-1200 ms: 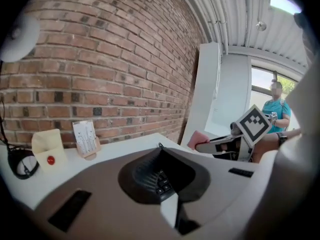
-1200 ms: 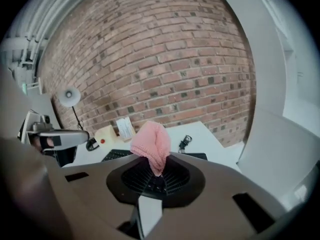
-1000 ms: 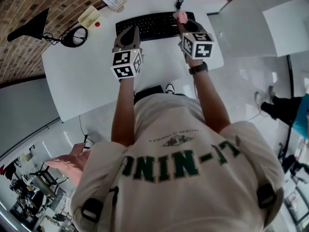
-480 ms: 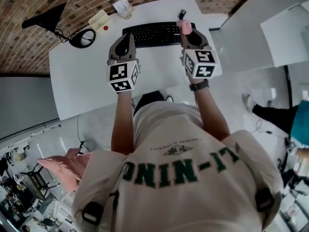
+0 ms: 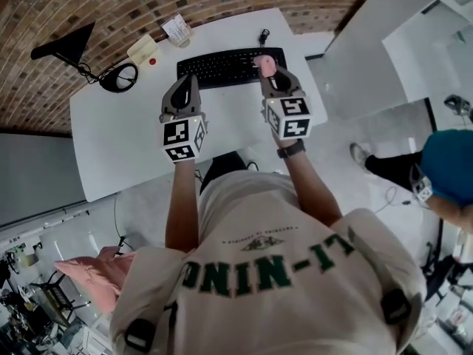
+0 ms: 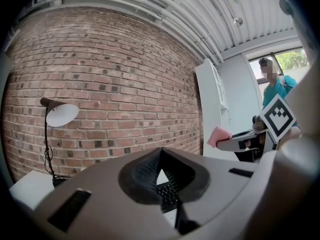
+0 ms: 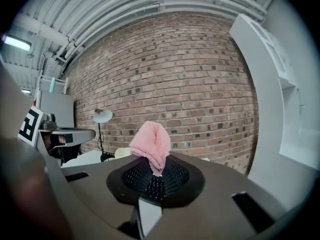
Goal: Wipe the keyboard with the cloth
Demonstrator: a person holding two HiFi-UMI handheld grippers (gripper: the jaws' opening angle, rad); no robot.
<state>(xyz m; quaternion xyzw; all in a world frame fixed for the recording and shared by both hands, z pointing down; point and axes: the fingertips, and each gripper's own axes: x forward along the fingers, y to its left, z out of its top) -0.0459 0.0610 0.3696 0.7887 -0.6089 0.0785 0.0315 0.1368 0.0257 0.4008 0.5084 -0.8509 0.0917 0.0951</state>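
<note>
White desk point(image 5: 111, 124) set against a brick wall point(image 5: 111, 6); pale floor to the right.

Far left: black desk lamp point(image 5: 66, 46), then a coil of black cable point(image 5: 118, 76) beside it.

Left gripper point(image 5: 191, 81): held over bare desk just in front of the keyboard's left end. Its own view shows the pads tip to tip with nothing between them; keys visible through the small gap below the tips. Empty and idle.

Keyboard point(image 5: 222, 66): black, lying flat toward the back of the desk, cable running off its far right corner.

Right gripper point(image 5: 269, 74): jaws pinched tight on the pink cloth point(image 5: 264, 65), a folded tuft standing out past the tips point(image 7: 151, 144). From above, the cloth overlies the keyboard's right end. Contact cannot be confirmed; this gripper's view looks level at the wall, not down at keys.

Change over the last second: the cloth sat at the keyboard's far right corner and now lies lower across that same end, nearer the front edge. Judgement: a short stroke on the right end only. The middle and left keys likely remain to be wiped.

Far right: a person in teal point(image 5: 451, 168) has come into view on the floor.
</note>
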